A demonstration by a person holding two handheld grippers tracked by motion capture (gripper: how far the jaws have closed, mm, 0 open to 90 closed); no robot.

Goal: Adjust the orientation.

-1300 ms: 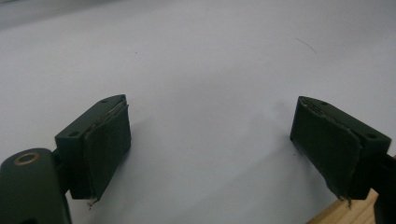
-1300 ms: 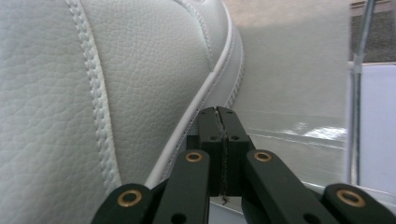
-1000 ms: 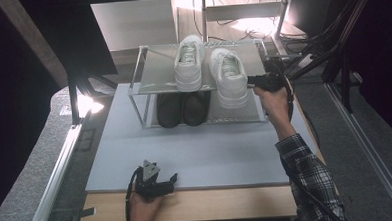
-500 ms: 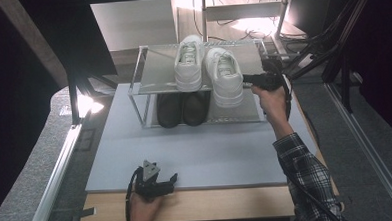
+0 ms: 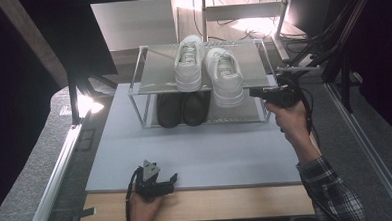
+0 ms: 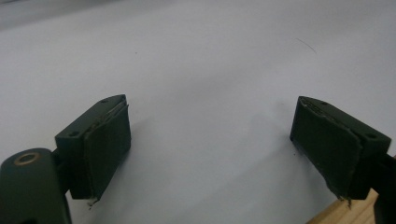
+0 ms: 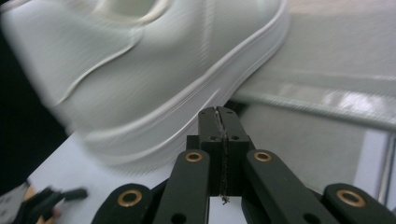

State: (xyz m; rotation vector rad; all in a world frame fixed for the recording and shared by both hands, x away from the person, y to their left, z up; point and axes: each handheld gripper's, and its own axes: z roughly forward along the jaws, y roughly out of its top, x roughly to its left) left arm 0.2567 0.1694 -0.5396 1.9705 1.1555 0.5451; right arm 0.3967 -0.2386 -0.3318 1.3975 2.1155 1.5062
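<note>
Two white sneakers stand on the top shelf of a metal rack (image 5: 155, 72). The left one (image 5: 189, 63) sits square. The right one (image 5: 224, 76) overhangs the front edge. My right gripper (image 5: 253, 93) is shut with nothing in it, its tips just to the right of that shoe's heel end. In the right gripper view the closed jaws (image 7: 218, 114) point at the white sole (image 7: 154, 70), which is blurred. My left gripper (image 5: 174, 178) rests at the near edge of the grey mat (image 5: 211, 155). It stands open (image 6: 212, 107) and empty.
A pair of black shoes (image 5: 182, 108) sits on the rack's lower shelf. The wooden table edge (image 5: 213, 205) runs below the mat. Cables and black stands (image 5: 331, 44) crowd the far right, and a lamp (image 5: 86, 103) glares at the left.
My right hand has drawn a little to the right and toward the near side, away from the right white sneaker. The left gripper has stayed put.
</note>
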